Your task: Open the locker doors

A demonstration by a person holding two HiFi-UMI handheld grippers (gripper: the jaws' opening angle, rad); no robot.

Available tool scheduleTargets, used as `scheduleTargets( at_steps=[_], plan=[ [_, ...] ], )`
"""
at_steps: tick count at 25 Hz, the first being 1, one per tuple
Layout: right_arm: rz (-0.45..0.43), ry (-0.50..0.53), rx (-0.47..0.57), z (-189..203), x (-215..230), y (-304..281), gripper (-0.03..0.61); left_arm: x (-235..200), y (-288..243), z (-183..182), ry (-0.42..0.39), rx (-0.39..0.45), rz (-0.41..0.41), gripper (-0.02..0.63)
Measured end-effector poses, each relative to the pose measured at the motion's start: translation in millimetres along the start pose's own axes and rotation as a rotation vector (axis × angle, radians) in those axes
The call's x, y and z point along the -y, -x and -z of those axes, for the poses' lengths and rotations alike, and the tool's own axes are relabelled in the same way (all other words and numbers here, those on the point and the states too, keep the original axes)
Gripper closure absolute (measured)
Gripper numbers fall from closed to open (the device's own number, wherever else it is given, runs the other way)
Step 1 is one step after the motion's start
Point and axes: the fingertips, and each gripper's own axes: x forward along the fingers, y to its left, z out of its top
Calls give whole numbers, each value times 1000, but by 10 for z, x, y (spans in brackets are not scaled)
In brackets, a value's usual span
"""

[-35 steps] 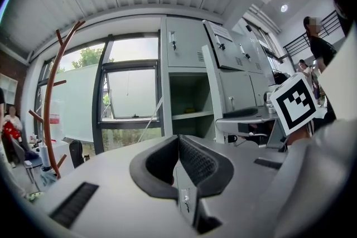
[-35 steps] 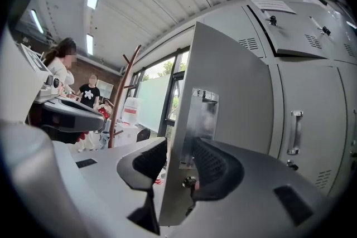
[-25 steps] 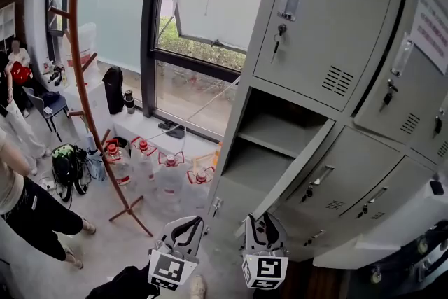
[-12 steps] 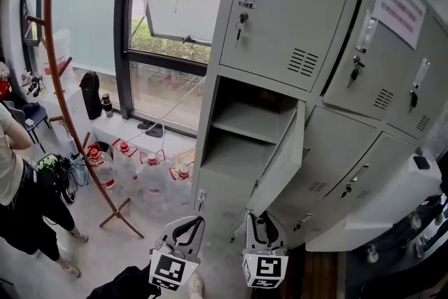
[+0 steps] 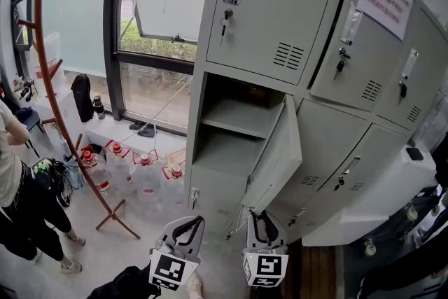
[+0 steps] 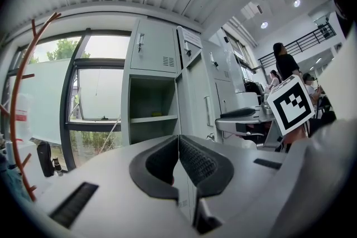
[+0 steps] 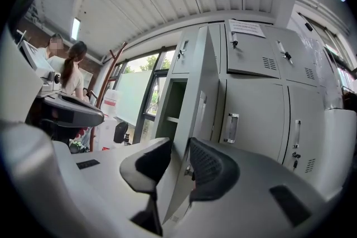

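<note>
A grey locker block (image 5: 280, 17) fills the head view. Its middle-left door (image 5: 278, 150) hangs open, showing a bare shelf (image 5: 234, 115) inside; the other doors are closed. Both grippers sit low in the head view, below the open door. My left gripper (image 5: 187, 223) (image 6: 178, 145) is shut, pads together on nothing. My right gripper (image 5: 262, 219) (image 7: 179, 156) has a gap between its pads and the jaws are closing. The open door's edge (image 7: 196, 114) shows through that gap, beyond the pads, which do not press on it.
A wooden coat rack (image 5: 52, 94) stands at the left before a tall window (image 5: 157, 24), with several water bottles (image 5: 140, 168) on the floor. A person (image 5: 14, 185) stands at the far left. A white machine (image 5: 388, 185) stands at the right.
The lockers have slid left and turned more upright in the head view, so more of the right-hand doors shows. Both grippers keep the same places low in the frame.
</note>
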Motion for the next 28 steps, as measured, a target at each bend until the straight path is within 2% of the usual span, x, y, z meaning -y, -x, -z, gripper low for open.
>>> scheduleTargets(
  at_steps=[12, 18, 28],
  plan=[
    [14, -26, 35, -177, -106, 343, 459, 33, 291, -169, -20, 30, -9, 591],
    [50, -35, 56, -276, -203, 853, 462, 233, 671, -290, -32, 62, 9, 591],
    [138, -72, 44, -256, -292, 1803, 482, 720, 1186, -393, -39, 76, 95, 591]
  ],
)
